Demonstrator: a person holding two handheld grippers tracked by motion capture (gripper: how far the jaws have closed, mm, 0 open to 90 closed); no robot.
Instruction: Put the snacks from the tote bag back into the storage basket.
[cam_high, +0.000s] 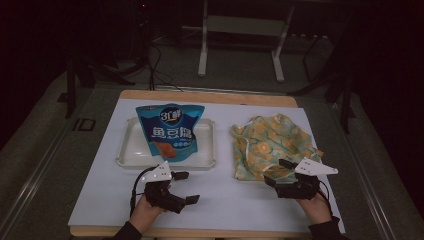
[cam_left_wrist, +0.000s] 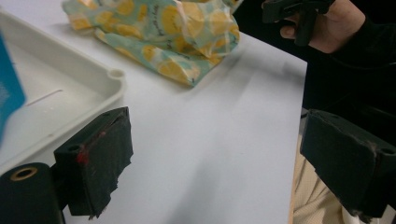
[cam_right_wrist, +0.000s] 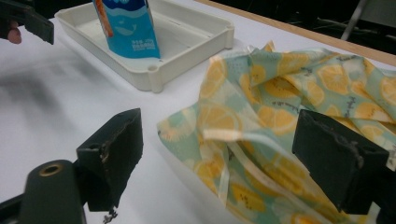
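1. I've got the white table cover (cam_high: 100, 190) spread wide under everything.
2. The lemon-print cloth bag (cam_high: 270, 145) lies crumpled on its right half, well apart from the tray (cam_high: 127, 147).
3. The white tray sits on the left half, with the blue snack packet (cam_high: 170, 131) propped inside it.
4. My right gripper (cam_high: 279, 172) is at the bag's near edge, jaws spread, the fabric between them but unpinched.
5. My left gripper (cam_high: 186, 187) hangs released just in front of the tray, nothing between its jaws.
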